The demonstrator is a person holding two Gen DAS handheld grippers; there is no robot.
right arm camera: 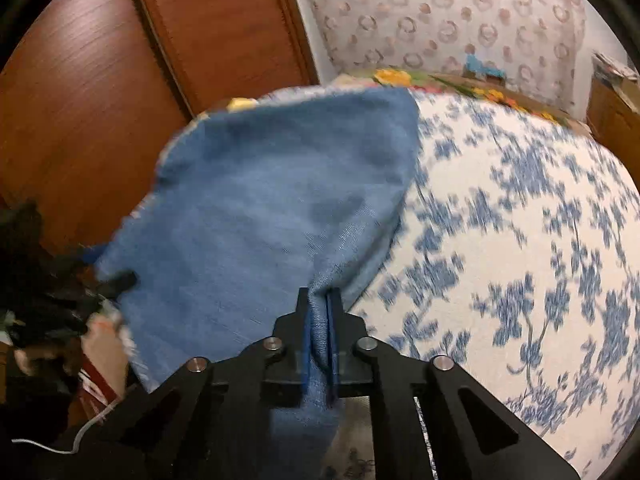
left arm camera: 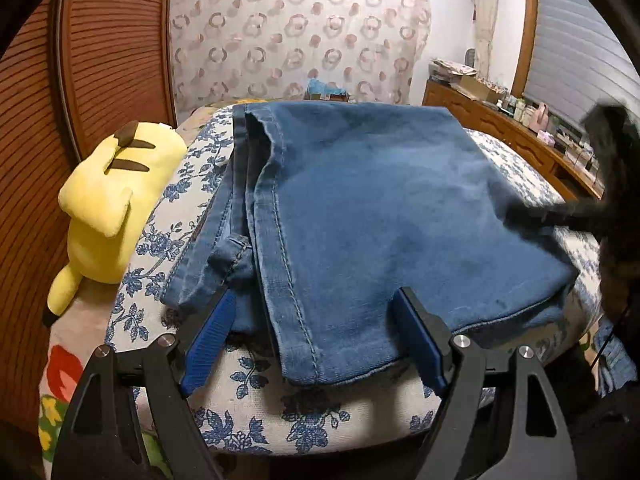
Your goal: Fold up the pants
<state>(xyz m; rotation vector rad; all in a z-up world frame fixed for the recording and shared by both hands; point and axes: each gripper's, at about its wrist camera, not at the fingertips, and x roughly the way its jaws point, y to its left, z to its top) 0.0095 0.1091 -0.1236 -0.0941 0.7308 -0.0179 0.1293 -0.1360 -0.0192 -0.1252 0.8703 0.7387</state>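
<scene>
Nearest the left wrist camera, the left gripper point(left arm camera: 316, 336) has its blue-padded jaws spread wide, one on each side of the near hem corner of the pants point(left arm camera: 360, 208). Neither pad presses the cloth, so nothing is gripped on this side; the wide stance looks like a way to take in the thick, doubled hem in one bite. The pants, blue denim, lie folded over on the bed point(left arm camera: 256, 420), whose cover is white with blue flowers. Their stacked seams run along the left, and a belt loop pokes out by the left pad. A yellow plush toy point(left arm camera: 108, 204) lies at the bed's left edge, clear of the denim. At the right edge a dark, blurred shape reaches onto the cloth, probably the other tool, though I can't tell for sure.

From the right wrist camera, the right gripper point(right arm camera: 320, 316) is clamped on a pinch of the pants point(right arm camera: 256, 216), with the denim bunched up between the two pads and trailing down behind them. The cloth fans away from that pinch, which suggests this edge is held so that it can be lifted and carried over. To the right the floral bed point(right arm camera: 520, 240) is bare, giving room for the fold. At the lower left a hand point(right arm camera: 104, 348) shows, blurred, beside dark hardware.
</scene>
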